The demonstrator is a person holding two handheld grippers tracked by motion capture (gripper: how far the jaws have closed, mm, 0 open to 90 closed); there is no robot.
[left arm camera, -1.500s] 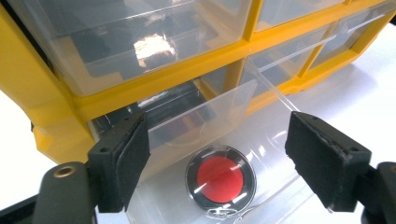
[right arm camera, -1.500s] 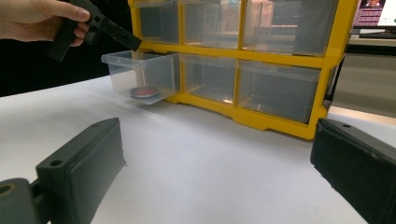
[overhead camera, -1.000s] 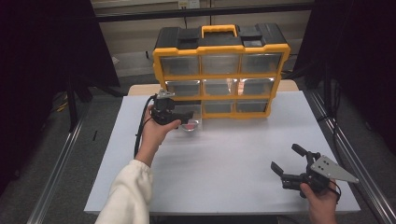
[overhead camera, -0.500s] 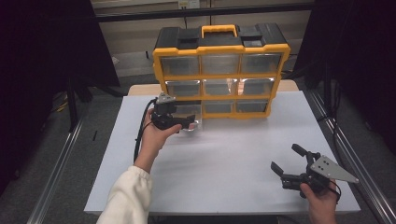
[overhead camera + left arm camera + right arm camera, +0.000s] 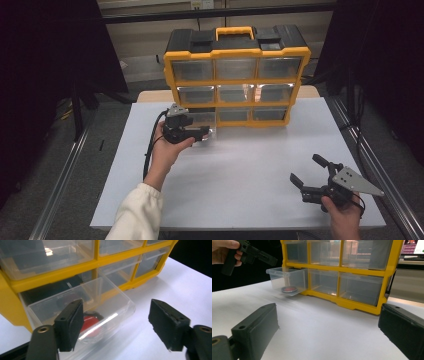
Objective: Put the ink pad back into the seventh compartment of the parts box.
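High view: white table [image 5: 240, 170], dark room, yellow organizer [image 5: 235, 75] standing.

Your way across the white table [image 5: 240, 175] is bare from the near edge to the yellow organizer [image 5: 235, 75], which walls off the far edge. Its bottom-left drawer [image 5: 82, 307] juts out over the surface, holding a red disc [image 5: 87, 322]; pass beside it.
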